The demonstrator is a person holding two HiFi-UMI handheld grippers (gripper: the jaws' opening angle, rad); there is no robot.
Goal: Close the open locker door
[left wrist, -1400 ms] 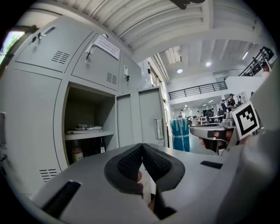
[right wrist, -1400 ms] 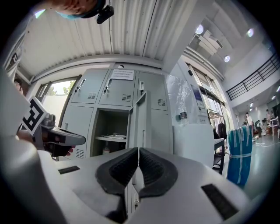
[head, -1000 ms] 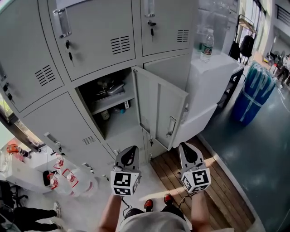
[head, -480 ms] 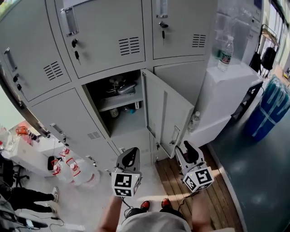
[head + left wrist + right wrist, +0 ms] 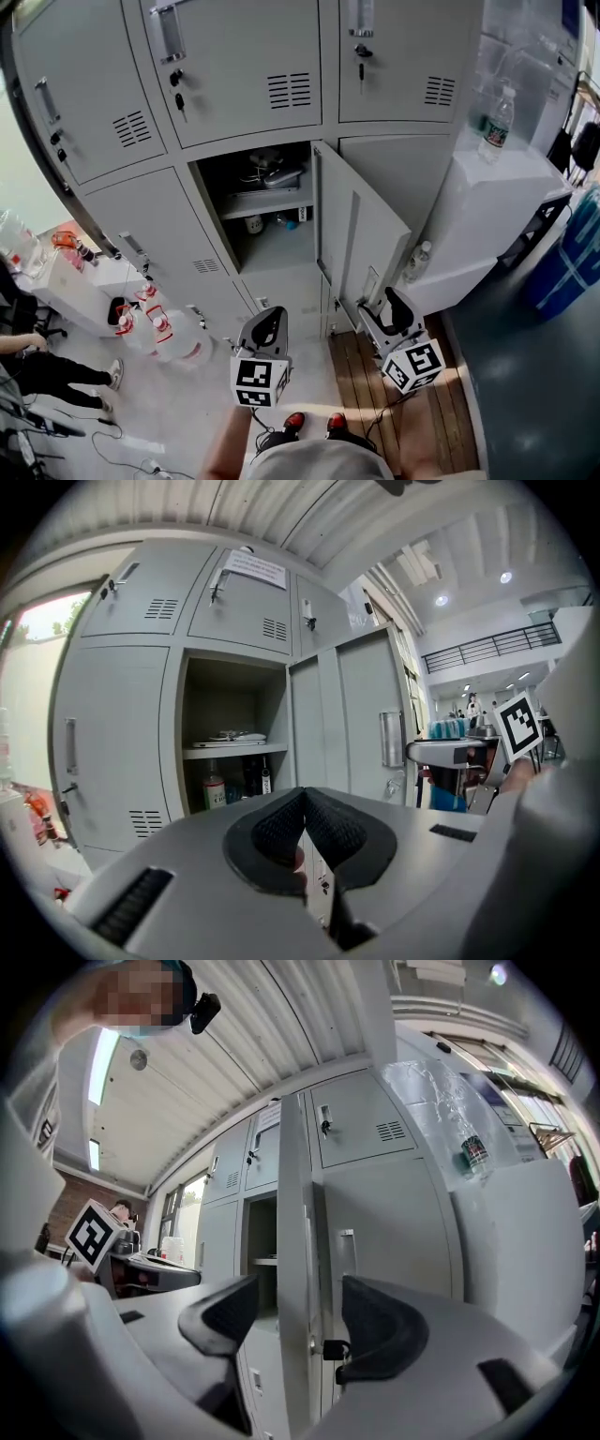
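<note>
The open locker door point(image 5: 361, 234) swings out from the middle compartment point(image 5: 267, 216) of the grey locker bank, edge-on toward me. Its handle and key face right point(image 5: 345, 1241). My right gripper point(image 5: 394, 307) hovers just below the door's free edge, and its jaws are opening. In the right gripper view the door edge point(image 5: 292, 1241) lines up between the pads of that gripper point(image 5: 298, 1307) but lies farther ahead, untouched. My left gripper point(image 5: 267, 326) is shut and empty, low in front of the compartment. The left gripper view shows its pads pressed together point(image 5: 302, 832) below the shelf point(image 5: 230, 750).
A white cabinet point(image 5: 487, 206) with a water bottle point(image 5: 495, 117) on top stands right of the door. Another bottle point(image 5: 419, 261) sits lower down. Plastic jugs point(image 5: 159, 328) are on the floor at left, a blue bin point(image 5: 572, 253) at far right. Wooden planks point(image 5: 375, 375) lie underfoot.
The right gripper's jaws have gone from shut to wide apart. Both grippers sit nearer the door's lower edge, and the lockers have shifted rightward in the head view.
</note>
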